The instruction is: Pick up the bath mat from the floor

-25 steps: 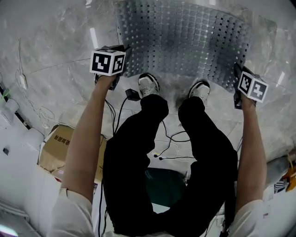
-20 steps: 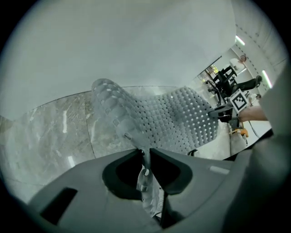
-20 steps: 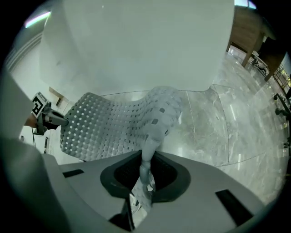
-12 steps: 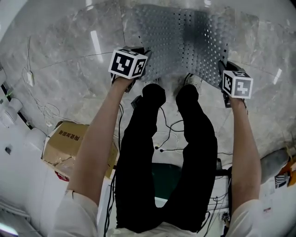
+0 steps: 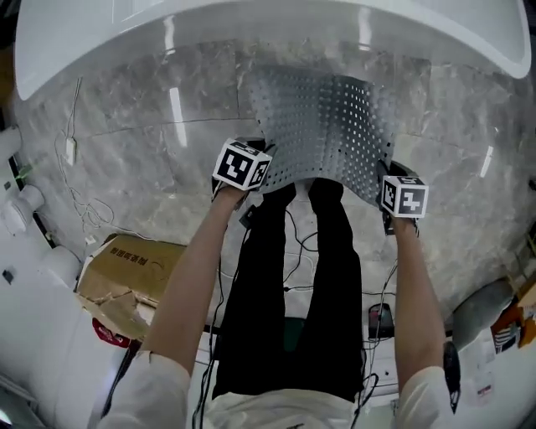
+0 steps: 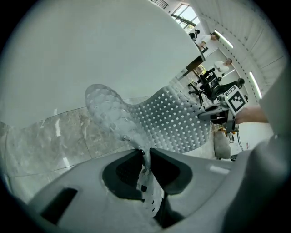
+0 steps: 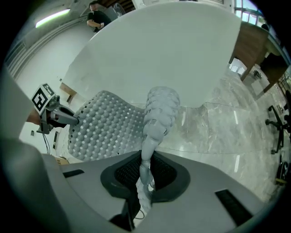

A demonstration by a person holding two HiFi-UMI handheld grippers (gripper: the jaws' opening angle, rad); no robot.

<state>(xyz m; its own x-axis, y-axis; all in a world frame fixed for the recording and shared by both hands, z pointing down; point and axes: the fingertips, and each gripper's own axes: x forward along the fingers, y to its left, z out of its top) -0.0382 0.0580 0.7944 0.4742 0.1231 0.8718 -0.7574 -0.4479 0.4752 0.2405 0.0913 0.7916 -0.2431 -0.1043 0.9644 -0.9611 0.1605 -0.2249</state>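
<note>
The bath mat (image 5: 322,126) is a translucent grey sheet with rows of small holes. It hangs off the floor between my two grippers, sagging in the middle. My left gripper (image 5: 263,166) is shut on the mat's near left corner, which shows pinched between the pads in the left gripper view (image 6: 144,157). My right gripper (image 5: 387,174) is shut on the near right corner, bunched up between its pads in the right gripper view (image 7: 145,169). The mat (image 7: 102,123) spreads to the left there, out to the other gripper (image 7: 57,116).
A white bathtub rim (image 5: 251,25) curves across the far side, above the marble floor (image 5: 151,109). A cardboard box (image 5: 126,268) lies at the left, with cables (image 5: 84,201) near it. The person's legs in black trousers (image 5: 293,285) stand under the mat's near edge.
Both grippers have risen and drawn closer together, lifting the mat off the floor. The shoes, seen earlier, are now hidden behind its near edge.
</note>
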